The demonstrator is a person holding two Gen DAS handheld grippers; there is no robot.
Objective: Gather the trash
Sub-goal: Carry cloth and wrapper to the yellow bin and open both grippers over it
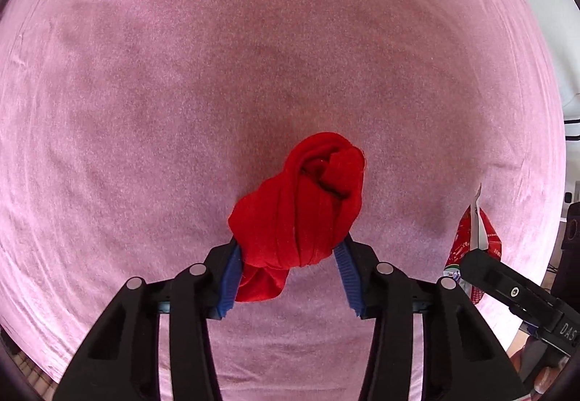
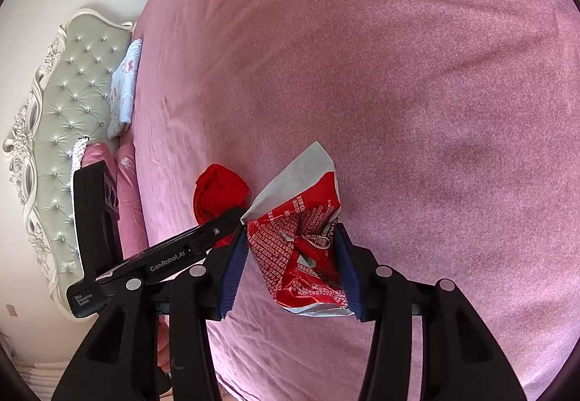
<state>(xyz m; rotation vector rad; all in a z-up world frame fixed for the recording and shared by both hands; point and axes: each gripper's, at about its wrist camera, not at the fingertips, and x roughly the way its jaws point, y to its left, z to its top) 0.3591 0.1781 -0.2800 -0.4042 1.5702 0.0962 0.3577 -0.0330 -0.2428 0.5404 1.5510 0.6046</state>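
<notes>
The left gripper clamps a red cloth bundle; the right gripper grips a crumpled red snack wrapper, both over the pink bedsheet. At the bed's head edge stand a tufted headboard and pillows.

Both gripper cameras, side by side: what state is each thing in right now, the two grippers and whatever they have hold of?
left gripper: shut on the red cloth, held above the sheet.
red cloth: bunched and knotted, pinched between the fingers.
right gripper: shut on the snack wrapper.
snack wrapper: crumpled, torn open, silver lining showing.
pink bedsheet: spread flat, lightly creased.
pillow: propped against the headboard.
</notes>
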